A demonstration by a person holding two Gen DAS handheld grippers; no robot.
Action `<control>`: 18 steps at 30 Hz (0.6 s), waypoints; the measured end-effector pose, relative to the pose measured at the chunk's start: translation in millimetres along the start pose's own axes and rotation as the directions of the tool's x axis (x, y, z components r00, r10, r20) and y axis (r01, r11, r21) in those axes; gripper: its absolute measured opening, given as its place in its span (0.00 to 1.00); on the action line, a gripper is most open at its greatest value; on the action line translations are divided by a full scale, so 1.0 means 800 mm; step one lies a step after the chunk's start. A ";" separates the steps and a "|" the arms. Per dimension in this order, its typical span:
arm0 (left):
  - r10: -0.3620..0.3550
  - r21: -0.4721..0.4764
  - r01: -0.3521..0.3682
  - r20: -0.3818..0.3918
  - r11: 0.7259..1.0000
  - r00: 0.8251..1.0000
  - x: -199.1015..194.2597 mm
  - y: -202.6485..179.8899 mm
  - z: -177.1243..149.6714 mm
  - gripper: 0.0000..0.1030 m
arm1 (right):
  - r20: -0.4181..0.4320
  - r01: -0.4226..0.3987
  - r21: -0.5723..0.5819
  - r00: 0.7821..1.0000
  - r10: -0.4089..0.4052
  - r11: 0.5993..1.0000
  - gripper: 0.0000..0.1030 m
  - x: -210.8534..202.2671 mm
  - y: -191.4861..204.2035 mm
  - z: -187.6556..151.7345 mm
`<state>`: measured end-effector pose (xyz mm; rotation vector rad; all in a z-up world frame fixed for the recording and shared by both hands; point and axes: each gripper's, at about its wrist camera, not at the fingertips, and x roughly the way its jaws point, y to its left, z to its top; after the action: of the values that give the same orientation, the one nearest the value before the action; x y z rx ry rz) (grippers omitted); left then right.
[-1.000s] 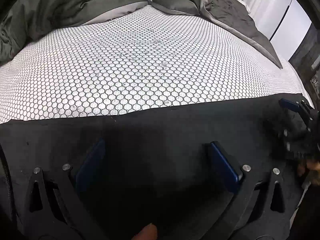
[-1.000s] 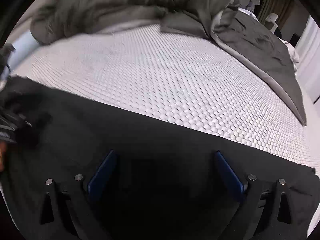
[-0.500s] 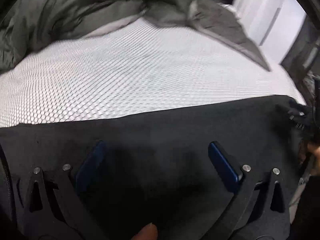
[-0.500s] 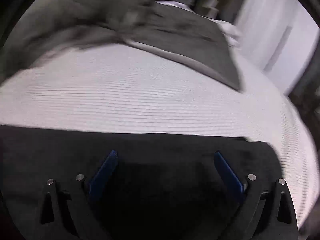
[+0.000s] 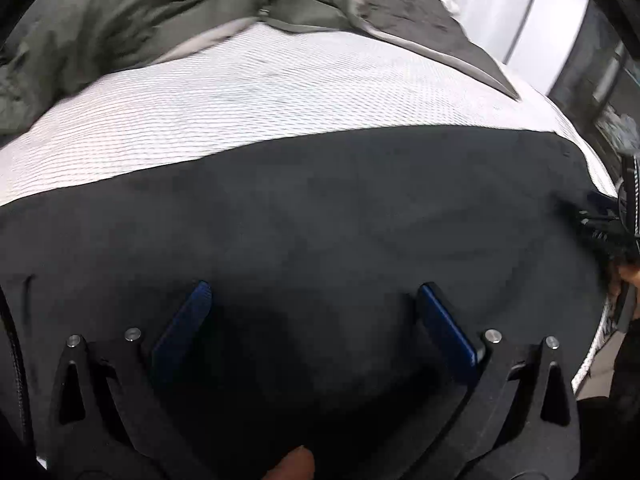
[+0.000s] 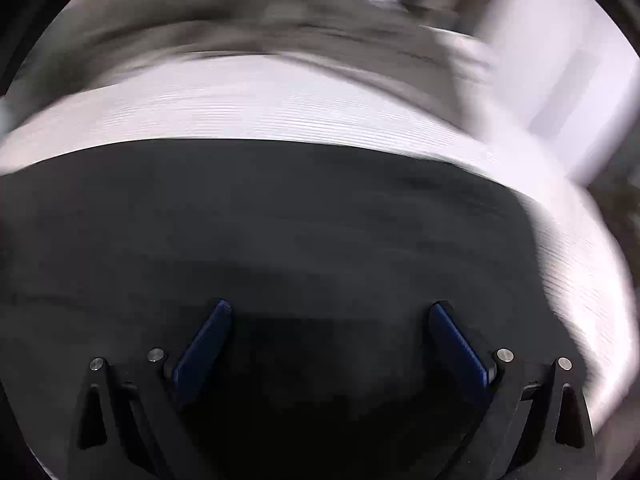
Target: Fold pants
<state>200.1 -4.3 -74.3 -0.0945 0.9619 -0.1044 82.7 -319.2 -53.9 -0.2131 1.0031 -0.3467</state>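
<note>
Black pants spread flat on the bed, both grippers hovering over them with jaws wide apart.

Left wrist view: the left gripper (image 5: 312,292) hangs spread wide and empty over the pants (image 5: 320,208), which fill the lower half from 9 to 3 o'clock. The white sheet (image 5: 240,100) lies beyond at 12, with a rumpled grey duvet (image 5: 160,12) bunched behind it. At 3 o'clock, part of the right gripper (image 5: 608,220) pokes in at the pants' edge, cut off by the frame, so its state cannot be read here. A fingertip (image 5: 292,466) shows at 6. Right wrist view: heavily blurred. The right gripper (image 6: 330,310) is spread apart, holding nothing, above the pants (image 6: 280,220); sheet (image 6: 280,108) at 12 and curving to 3. Everything beyond is smeared past telling.
</note>
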 end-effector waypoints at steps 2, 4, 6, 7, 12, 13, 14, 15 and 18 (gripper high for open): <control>0.011 -0.012 -0.011 0.005 1.000 1.000 -0.003 0.009 -0.002 0.99 | -0.004 0.091 0.080 0.996 -0.091 0.993 0.97 0.010 -0.049 -0.011; 0.010 -0.023 -0.010 0.015 1.000 1.000 -0.006 0.008 -0.001 0.99 | -0.007 0.085 0.135 0.996 -0.084 0.987 0.97 0.008 -0.068 -0.015; -0.012 0.006 0.011 0.046 1.000 0.999 -0.025 -0.008 -0.004 0.99 | 0.023 0.061 0.122 0.998 -0.065 0.991 0.97 -0.011 -0.052 -0.012; -0.026 0.022 0.024 0.065 0.999 0.998 -0.032 -0.012 -0.003 0.99 | 0.056 0.025 0.095 0.998 -0.030 0.995 0.97 -0.025 -0.037 -0.008; -0.122 0.104 0.112 0.095 0.988 0.988 -0.052 -0.079 -0.025 0.99 | 0.133 -0.298 -0.093 0.942 0.309 0.950 0.97 -0.086 0.081 -0.001; -0.133 0.122 0.124 0.071 0.985 0.989 -0.050 -0.090 -0.034 0.99 | 0.119 -0.360 -0.167 0.917 0.381 0.918 0.97 -0.093 0.114 -0.005; -0.136 0.148 0.128 0.043 0.981 0.990 -0.043 -0.099 -0.039 0.99 | 0.102 -0.388 -0.220 0.903 0.416 0.895 0.97 -0.097 0.142 -0.010; -0.120 0.176 0.115 0.019 0.978 0.993 -0.036 -0.104 -0.045 0.99 | 0.076 -0.407 -0.278 0.894 0.442 0.870 0.97 -0.096 0.163 -0.014; -0.074 0.182 0.073 0.000 0.981 0.997 -0.032 -0.091 -0.062 0.99 | 0.037 -0.362 -0.381 0.913 0.406 0.851 0.97 -0.074 0.180 -0.028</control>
<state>141.5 -74.9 -72.8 0.0386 0.9381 -0.2593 61.8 -163.8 -67.0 -0.3589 0.9634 0.2259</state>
